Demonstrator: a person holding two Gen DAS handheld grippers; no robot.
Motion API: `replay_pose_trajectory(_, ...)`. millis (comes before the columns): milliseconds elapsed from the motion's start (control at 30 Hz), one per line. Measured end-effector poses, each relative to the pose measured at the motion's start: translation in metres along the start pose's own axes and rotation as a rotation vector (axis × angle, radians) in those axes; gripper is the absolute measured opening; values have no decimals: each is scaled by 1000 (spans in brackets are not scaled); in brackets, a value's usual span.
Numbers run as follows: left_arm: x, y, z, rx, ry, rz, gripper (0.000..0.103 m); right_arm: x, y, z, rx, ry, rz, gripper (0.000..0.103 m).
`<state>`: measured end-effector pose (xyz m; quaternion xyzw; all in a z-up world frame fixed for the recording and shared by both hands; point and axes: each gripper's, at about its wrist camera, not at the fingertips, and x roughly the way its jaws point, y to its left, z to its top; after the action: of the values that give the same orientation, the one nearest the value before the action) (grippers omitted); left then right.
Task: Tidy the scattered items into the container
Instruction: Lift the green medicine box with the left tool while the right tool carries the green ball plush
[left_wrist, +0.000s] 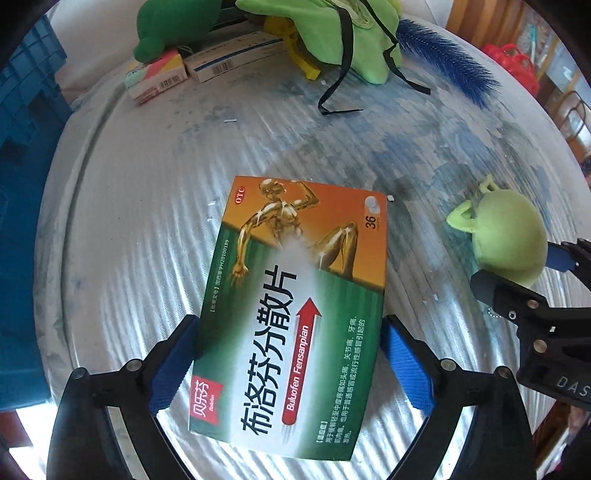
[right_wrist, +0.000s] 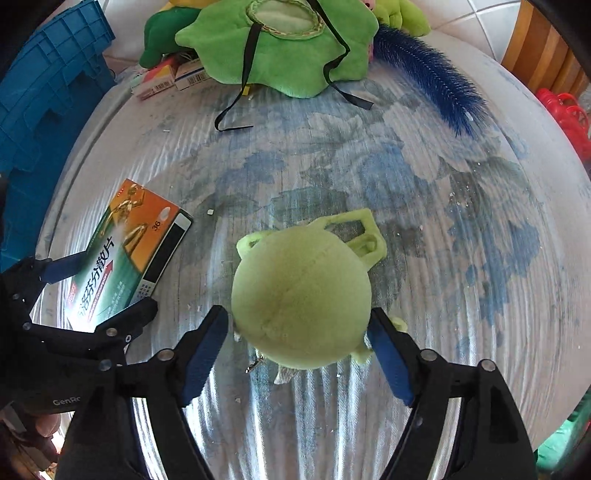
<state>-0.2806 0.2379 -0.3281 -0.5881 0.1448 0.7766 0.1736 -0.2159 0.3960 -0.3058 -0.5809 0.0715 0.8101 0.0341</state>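
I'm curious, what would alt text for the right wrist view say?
A round pale green plush toy sits on a patterned table between the open fingers of the right gripper. To the left, the left gripper straddles a medicine box; a blue crate stands behind.

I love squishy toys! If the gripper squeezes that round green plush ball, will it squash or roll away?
The round green plush looks soft and fuzzy, so it would probably squash a little. Its ball shape could roll, though its small limbs may stop it. It likely weighs little.
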Motion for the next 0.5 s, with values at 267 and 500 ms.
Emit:
replay_pose_trajectory(267, -9, -5, -11, -12, -12, 15, 91, 0, 7, 4, -25, -33, -62, 59)
replay_pose_trajectory(500, -78, 1, -14, -27, -183, 88, 89, -60, 28, 16, -78, -184, -3, 58)
